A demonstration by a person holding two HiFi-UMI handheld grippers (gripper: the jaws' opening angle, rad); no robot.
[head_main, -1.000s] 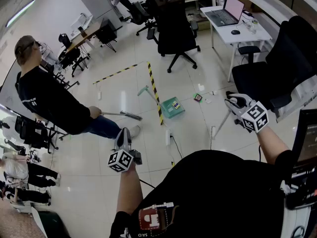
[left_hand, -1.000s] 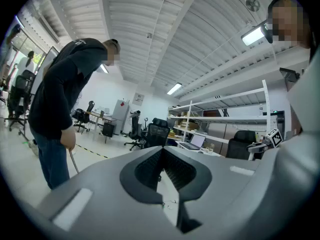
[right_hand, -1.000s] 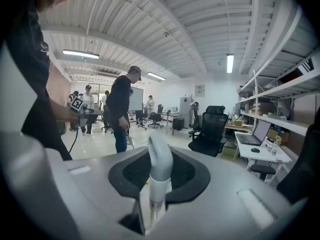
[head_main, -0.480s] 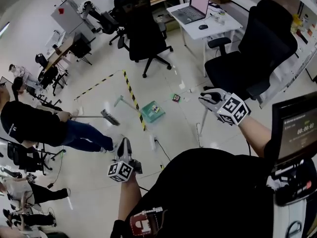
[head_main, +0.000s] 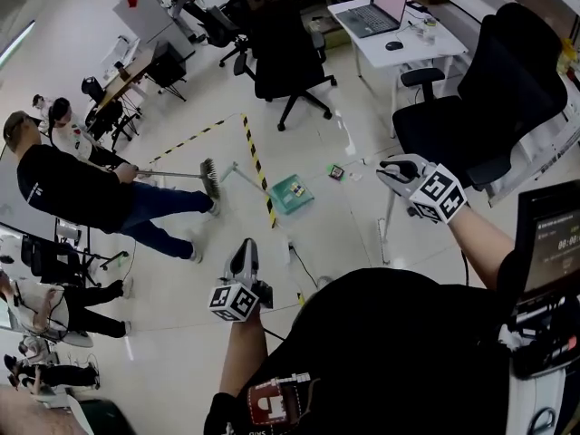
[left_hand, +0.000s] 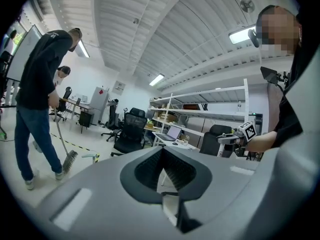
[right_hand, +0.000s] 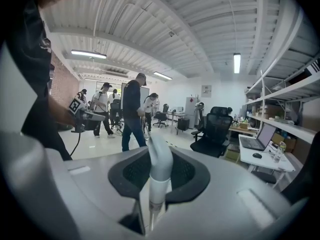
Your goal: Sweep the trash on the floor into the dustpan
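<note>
A green dustpan (head_main: 292, 191) lies on the white floor beside a yellow-black tape line (head_main: 256, 166). Small bits of trash (head_main: 336, 172) lie just to its right. My right gripper (head_main: 393, 167) is shut on a pale handle (head_main: 384, 229) that slants down to the floor; in the right gripper view that handle (right_hand: 160, 166) stands upright between the jaws of the right gripper (right_hand: 160, 154). My left gripper (head_main: 243, 250) hangs lower left with its jaws together and nothing in them; in the left gripper view the left gripper (left_hand: 162, 153) points across the room. Another person (head_main: 72, 188) holds a broom (head_main: 208, 178) next to the dustpan's long handle.
A black office chair (head_main: 285, 57) stands beyond the dustpan and a larger one (head_main: 489, 107) to my right. A white desk (head_main: 362, 33) carries a laptop. A cable (head_main: 304, 265) runs over the floor near my feet. Other people stand at the far left.
The other person has stepped right and brought the broom head up beside the dustpan's handle. My right gripper keeps its hold on the pale handle; the left has shifted slightly right.
</note>
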